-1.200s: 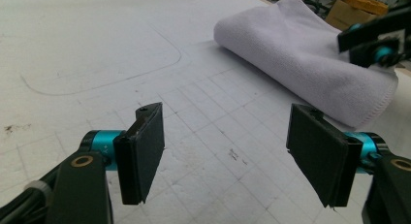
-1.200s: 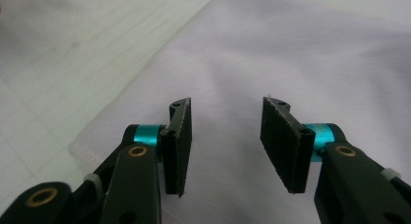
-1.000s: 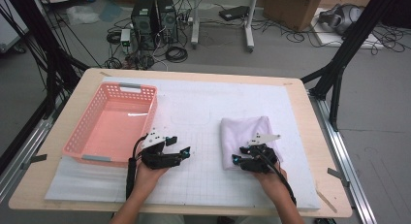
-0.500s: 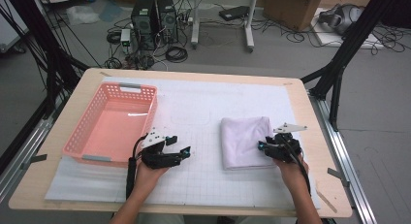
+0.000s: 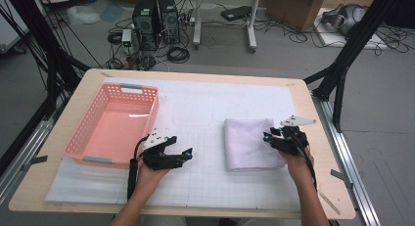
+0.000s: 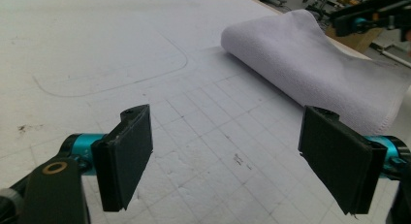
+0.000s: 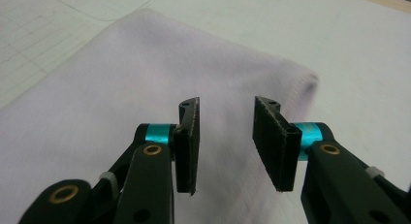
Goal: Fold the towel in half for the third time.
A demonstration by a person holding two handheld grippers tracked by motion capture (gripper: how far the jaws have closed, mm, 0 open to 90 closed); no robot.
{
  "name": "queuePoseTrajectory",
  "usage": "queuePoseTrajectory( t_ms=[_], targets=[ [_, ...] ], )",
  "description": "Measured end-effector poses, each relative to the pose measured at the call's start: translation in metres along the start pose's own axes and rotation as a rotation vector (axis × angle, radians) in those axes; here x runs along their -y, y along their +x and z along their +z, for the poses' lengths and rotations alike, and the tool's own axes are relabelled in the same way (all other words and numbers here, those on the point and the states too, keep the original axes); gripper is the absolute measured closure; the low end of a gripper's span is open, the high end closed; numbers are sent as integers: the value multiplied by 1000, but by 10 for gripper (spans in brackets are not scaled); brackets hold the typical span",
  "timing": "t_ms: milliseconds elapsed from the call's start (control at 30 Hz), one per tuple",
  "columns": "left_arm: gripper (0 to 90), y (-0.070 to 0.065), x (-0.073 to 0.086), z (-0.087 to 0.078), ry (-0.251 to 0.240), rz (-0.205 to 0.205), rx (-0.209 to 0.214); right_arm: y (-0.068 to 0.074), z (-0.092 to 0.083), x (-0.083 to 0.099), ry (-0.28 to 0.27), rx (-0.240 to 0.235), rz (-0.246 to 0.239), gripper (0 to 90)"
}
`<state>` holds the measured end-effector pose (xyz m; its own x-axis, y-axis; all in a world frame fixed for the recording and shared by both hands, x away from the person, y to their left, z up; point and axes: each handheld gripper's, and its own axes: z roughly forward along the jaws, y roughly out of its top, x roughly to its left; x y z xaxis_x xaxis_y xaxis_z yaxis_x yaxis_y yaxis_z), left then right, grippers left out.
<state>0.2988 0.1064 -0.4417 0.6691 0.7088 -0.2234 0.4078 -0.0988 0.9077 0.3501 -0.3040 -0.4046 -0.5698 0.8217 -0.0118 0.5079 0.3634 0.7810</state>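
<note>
While the pink plastic lattice basket [image 5: 110,125] waits empty by the table's left edge, the left gripper [image 5: 182,154] rests on the white gridded mat [image 5: 205,108], jaws just opened wide, nothing between them. The folded white towel [image 5: 247,143] lies toward the right edge. The right gripper [image 5: 268,136], jaws half apart and just narrowed, hovers over its right hem; it should probably dip lower to catch every layer.

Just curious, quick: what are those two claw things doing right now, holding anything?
Left gripper: wide open, jaws just opening, nothing between them.
Right gripper: partly open over the folded white cloth, gripping nothing.
</note>
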Motion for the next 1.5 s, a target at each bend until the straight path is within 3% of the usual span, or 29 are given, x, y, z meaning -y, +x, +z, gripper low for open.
queuePoseTrajectory(
  t_ms=[67, 133, 200, 300, 367, 433, 500, 567, 667, 700, 800, 867, 1000, 1067, 1133, 1200, 1267, 1400, 1500],
  targets=[
    [183, 0, 0, 0, 7, 9, -1, 4, 13, -9, -16, -22, -24, 617],
    [183, -1, 0, 0, 8, 6, 1, 9, 34, -19, 11, -59, -41, 618],
    [184, 0, 0, -1, 9, 5, 2, 13, 51, -24, 44, -69, -26, 621],
    [183, 1, 1, -1, 10, 1, 12, 14, 67, -25, 63, -48, 25, 624],
    [184, 1, 1, -1, 10, 2, 12, 11, 68, -25, 68, -16, 28, 618],
    [183, 1, 1, -2, 12, 5, 13, 7, 61, -25, 59, 35, 54, 616],
    [183, 1, 1, -2, 12, 8, 12, -2, 48, -22, 20, 19, 118, 634],
    [180, 1, 1, -1, 10, 5, 12, -9, 33, -17, 9, 20, 101, 682],
    [179, 0, 1, 1, 12, 12, 11, -14, 24, -6, 110, 71, 27, 743],
    [179, -1, 1, 1, 14, 20, 8, -17, 23, -2, 136, 91, 26, 774],
    [179, -2, 1, 1, 6, 24, 15, -28, 11, 9, 103, 116, 85, 777],
    [178, -2, 1, 0, -4, 27, 16, -31, 0, 14, 58, 96, 118, 756],
    [173, -2, 2, 1, -2, 34, 19, -19, -20, 25, -14, -16, 92, 719],
    [172, -1, 2, 1, -2, 28, 19, -8, -24, 33, -3, -73, 54, 711],
    [172, -1, 2, 0, -2, 25, 20, 1, -24, 43, 32, -84, 11, 701],
    [172, -1, 2, 0, -5, 22, 19, 5, -26, 51, 61, -39, -14, 694],
    [172, -2, 3, -2, -19, 21, 16, 5, -35, 54, 46, 6, 8, 668],
    [170, -3, 3, -4, -34, 25, 15, 10, -62, 64, -44, 43, 47, 539],
    [170, -3, 4, -4, -38, 25, 18, 13, -74, 73, -74, 69, 43, 446]
  ],
)
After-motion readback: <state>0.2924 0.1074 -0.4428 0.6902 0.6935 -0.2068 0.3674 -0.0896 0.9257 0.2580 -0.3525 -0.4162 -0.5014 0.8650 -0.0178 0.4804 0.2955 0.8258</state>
